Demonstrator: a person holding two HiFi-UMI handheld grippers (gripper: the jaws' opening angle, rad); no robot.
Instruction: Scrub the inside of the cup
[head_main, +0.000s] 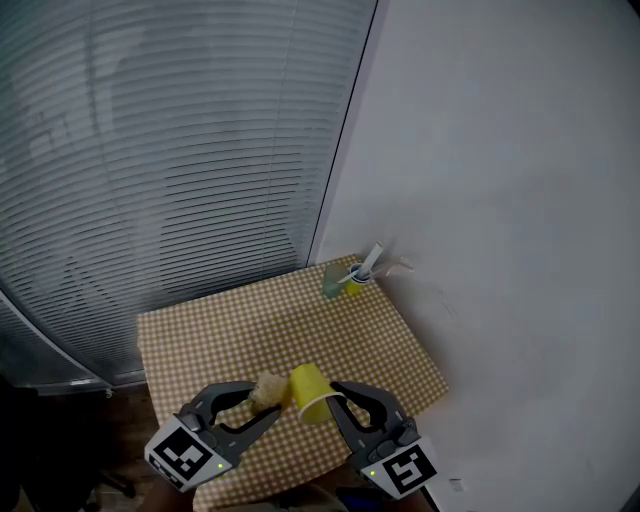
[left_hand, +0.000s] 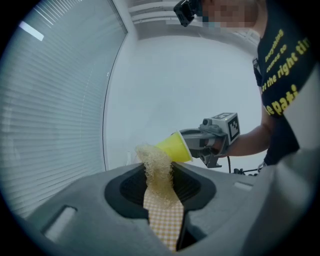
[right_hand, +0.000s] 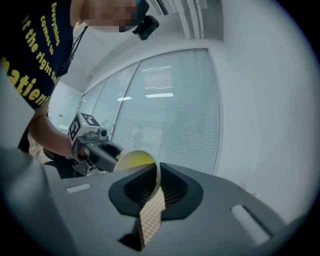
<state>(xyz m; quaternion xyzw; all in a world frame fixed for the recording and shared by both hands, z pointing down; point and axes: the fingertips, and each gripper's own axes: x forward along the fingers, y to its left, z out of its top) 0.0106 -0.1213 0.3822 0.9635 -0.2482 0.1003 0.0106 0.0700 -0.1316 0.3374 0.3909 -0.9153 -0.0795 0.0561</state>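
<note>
A yellow paper cup (head_main: 309, 391) hangs tilted on its side above the checked table, and my right gripper (head_main: 333, 399) is shut on its wall near the rim. In the right gripper view the cup (right_hand: 136, 160) shows just past my own jaws (right_hand: 156, 177). My left gripper (head_main: 262, 399) is shut on a beige mesh scrubber (head_main: 266, 389), which sits right beside the cup. In the left gripper view the scrubber (left_hand: 157, 167) sticks up between the jaws, overlapping the cup (left_hand: 175, 147). Whether they touch I cannot tell.
The table (head_main: 220, 330) wears a brown checked cloth and stands in a corner between window blinds (head_main: 150, 150) and a white wall. A green holder with utensils (head_main: 349, 279) stands at the far edge. The table's front edge lies under both grippers.
</note>
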